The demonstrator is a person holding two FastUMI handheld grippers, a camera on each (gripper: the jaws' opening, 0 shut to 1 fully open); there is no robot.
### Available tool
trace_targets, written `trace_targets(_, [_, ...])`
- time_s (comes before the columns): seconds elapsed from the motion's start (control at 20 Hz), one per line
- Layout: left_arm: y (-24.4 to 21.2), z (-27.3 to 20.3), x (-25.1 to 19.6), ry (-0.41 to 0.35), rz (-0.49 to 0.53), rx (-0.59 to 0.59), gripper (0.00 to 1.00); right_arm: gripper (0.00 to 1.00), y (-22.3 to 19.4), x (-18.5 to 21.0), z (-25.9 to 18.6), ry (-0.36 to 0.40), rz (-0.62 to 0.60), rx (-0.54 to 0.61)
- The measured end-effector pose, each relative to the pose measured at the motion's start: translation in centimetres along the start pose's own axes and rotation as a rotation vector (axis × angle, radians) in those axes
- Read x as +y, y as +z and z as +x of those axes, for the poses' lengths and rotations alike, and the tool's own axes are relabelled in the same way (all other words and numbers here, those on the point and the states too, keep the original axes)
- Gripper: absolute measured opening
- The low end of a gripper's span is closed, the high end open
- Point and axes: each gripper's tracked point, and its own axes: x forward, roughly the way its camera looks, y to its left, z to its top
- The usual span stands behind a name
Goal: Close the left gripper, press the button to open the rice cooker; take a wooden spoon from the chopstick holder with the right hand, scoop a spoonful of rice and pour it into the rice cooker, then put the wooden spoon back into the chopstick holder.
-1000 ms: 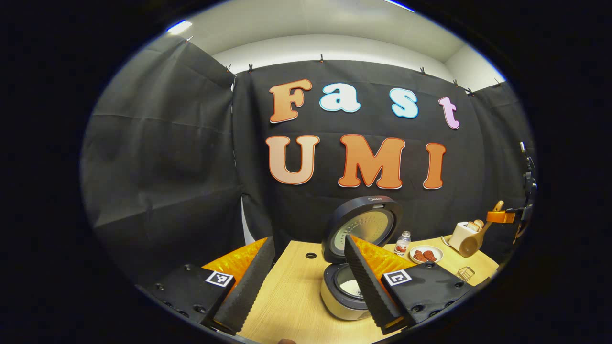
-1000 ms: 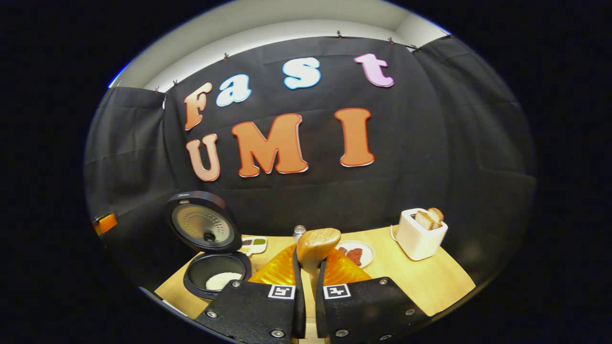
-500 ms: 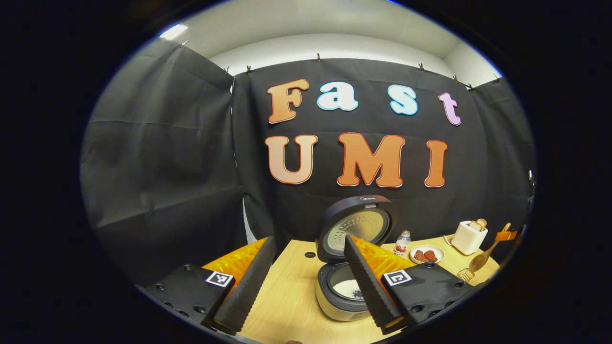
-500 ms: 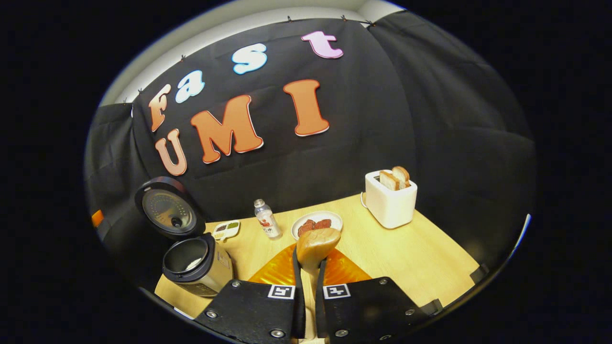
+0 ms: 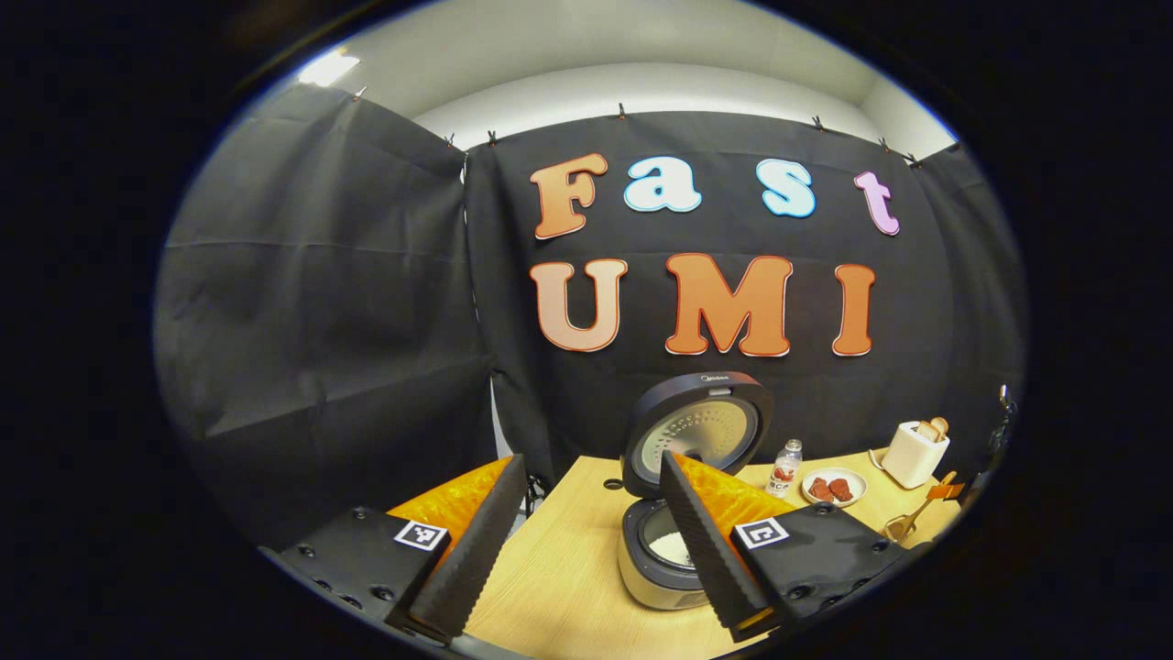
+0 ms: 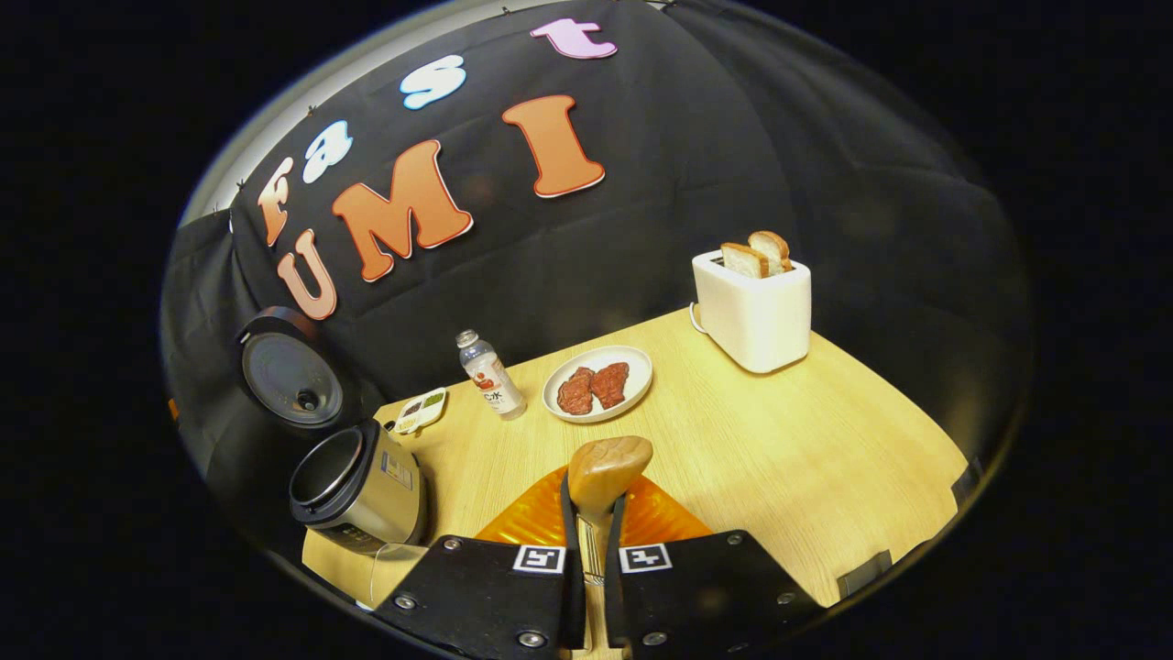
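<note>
Gleaming tan wooden spoon (image 6: 608,465), bowl forward

A pale, light-grained wood tabletop (image 6: 788,458) lies ahead of black fingers (image 6: 570,513) with orange ribbed backing and small black-and-white square markers. Between them sits the warm brown wooden spoon (image 6: 608,467). Beyond are a white toaster (image 6: 753,307) with golden-brown toast, a white plate (image 6: 597,383) of dark red pieces, and, to the left, a beige rice cooker (image 6: 362,486) with a black rim and white rice (image 5: 674,548) inside.
</note>
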Motion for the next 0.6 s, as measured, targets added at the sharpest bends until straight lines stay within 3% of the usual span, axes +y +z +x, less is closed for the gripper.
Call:
trace_targets(0.35, [0.1,-0.7,-1.1,-0.012,0.03,0.007,0.95,0.11,0.6,-1.8,0.8,0.027,0.111,0.021])
trace_targets(0.5, [0.6,-0.5,-2.1,-0.035,0.022,0.002,0.95,0.22,0.7,-4.0,0.3,-0.035,0.119,0.018])
trace_targets(0.55, [0.7,-0.6,-2.4,-0.042,0.021,0.002,0.94,0.17,1.2,-4.7,-0.1,-0.051,0.114,0.01])
trace_targets(0.6, [1.0,-0.5,-2.7,-0.047,0.027,-0.003,0.95,0.29,1.5,-5.1,-0.6,-0.069,0.108,-0.003])
